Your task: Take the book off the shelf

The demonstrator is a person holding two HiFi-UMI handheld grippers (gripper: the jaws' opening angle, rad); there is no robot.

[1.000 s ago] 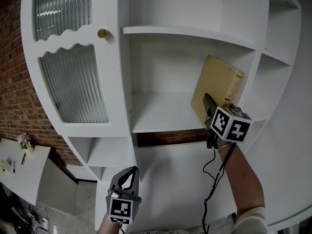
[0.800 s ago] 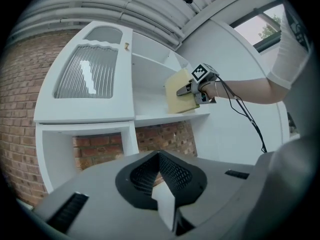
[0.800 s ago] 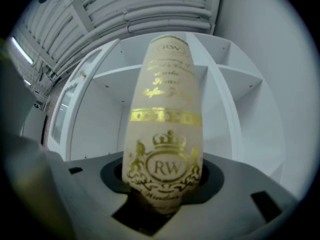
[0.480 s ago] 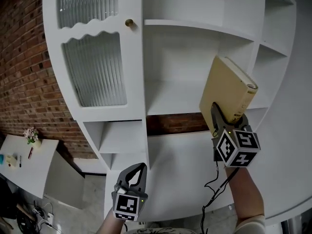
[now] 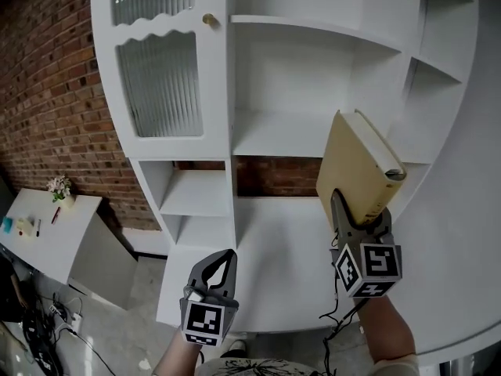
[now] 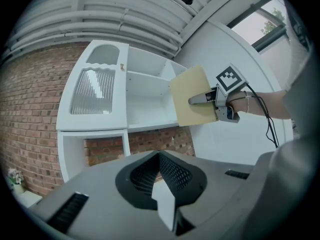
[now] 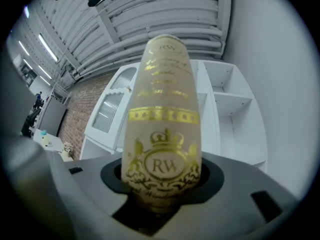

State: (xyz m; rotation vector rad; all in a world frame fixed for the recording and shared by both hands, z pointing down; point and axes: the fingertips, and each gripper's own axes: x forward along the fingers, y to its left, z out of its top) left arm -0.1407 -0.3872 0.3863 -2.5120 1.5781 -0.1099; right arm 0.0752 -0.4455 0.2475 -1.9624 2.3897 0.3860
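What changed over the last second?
The right tongs drew the book out of the shelf; it is now held clear in front of the compartment. Unchanged: grip on the book; left tongs shut, empty, low.

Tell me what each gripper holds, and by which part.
Right gripper: the tan book, clamped at its lower end, a jaw on each cover. Left gripper: nothing, jaws together.

grey grippers [image 5: 225, 255] w/ b&w marker cubes [image 5: 368, 269]
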